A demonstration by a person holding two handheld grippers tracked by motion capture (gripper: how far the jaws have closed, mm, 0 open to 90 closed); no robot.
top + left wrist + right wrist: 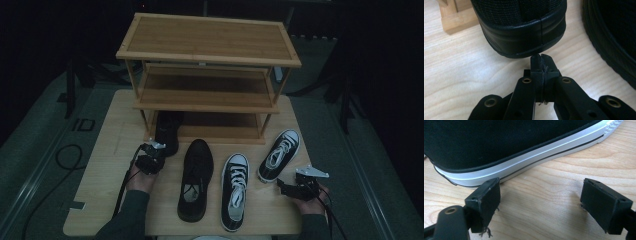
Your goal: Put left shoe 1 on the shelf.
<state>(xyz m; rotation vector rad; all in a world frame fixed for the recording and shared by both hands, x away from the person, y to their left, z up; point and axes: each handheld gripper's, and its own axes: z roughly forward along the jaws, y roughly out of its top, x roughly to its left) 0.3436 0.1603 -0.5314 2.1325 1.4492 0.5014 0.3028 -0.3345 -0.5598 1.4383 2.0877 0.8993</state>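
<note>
Black left tongs (541, 65) closed, tips at black shoe (521, 27) heel | right tongs (540, 206) spread beside sneaker (506, 147)

Two black leather shoes (195, 177), two black-white sneakers (234, 189), one three-tier rack (207, 40).

Place: dim lab-like recording space
Evidence: lone wooden table (107, 165) bearing a shoe rack (207, 75); cables (65, 155) on dark floor beside the table

I saw two plain black shoes (195, 177), two black sneakers (235, 190) with white soles and laces, a tan wooden rack (210, 47), a pale table (105, 170).
</note>
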